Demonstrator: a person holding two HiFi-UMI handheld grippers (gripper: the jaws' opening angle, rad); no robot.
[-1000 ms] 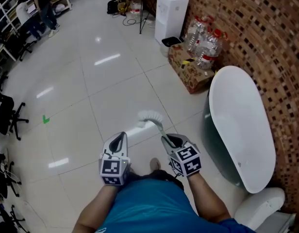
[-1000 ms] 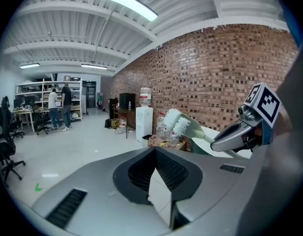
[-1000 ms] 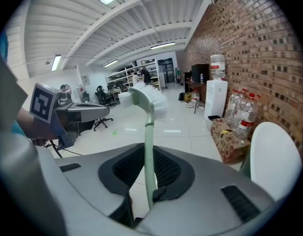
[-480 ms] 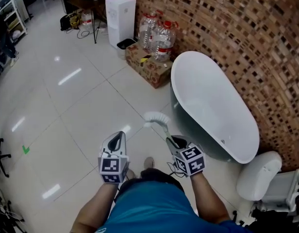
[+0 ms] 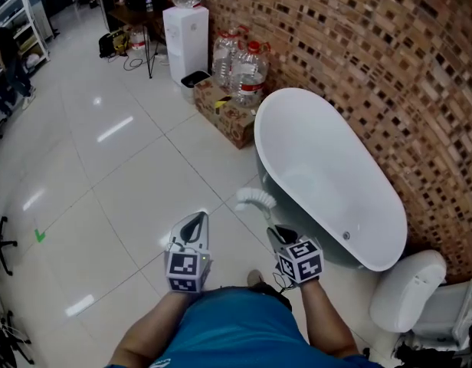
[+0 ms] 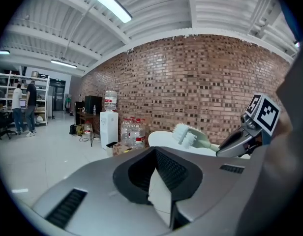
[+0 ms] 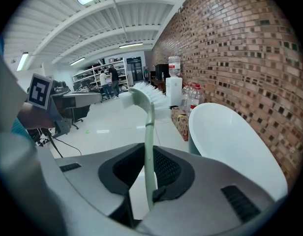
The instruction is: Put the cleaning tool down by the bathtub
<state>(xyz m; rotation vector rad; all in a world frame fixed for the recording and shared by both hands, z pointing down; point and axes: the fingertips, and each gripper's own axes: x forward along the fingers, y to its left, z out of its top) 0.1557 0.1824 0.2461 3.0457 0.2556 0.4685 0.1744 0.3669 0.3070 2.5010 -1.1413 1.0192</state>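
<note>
Pinching the thin pale green stick of the cleaning brush [image 7: 148,132], the right claw [image 7: 147,205] has both jaws pressed on the low end of the stick. From the claw the stick runs up and forward to a white bristle head at the far end. The bristle head hangs in the air ahead of this claw, close to the dark outer side of the bathtub [image 5: 320,159]. The brush is not on the floor [image 5: 106,190]. The bathtub is white inside and lies just ahead of the right claw and off to its right. The left claw [image 6: 164,208] is on the other side of the right claw, a little apart from it. Its jaws are pressed together with nothing between them. Shiny white floor tiles lie under both claws. Farther ahead of the claws, past the far end of the tub, a cardboard box [image 5: 228,112] sits on the floor. Big water bottles [image 5: 240,64] stand just behind the box, and a white water machine [image 5: 182,29] stands beyond them. A brick wall [image 5: 374,52] runs along behind the tub, far to the right of the claws.
</note>
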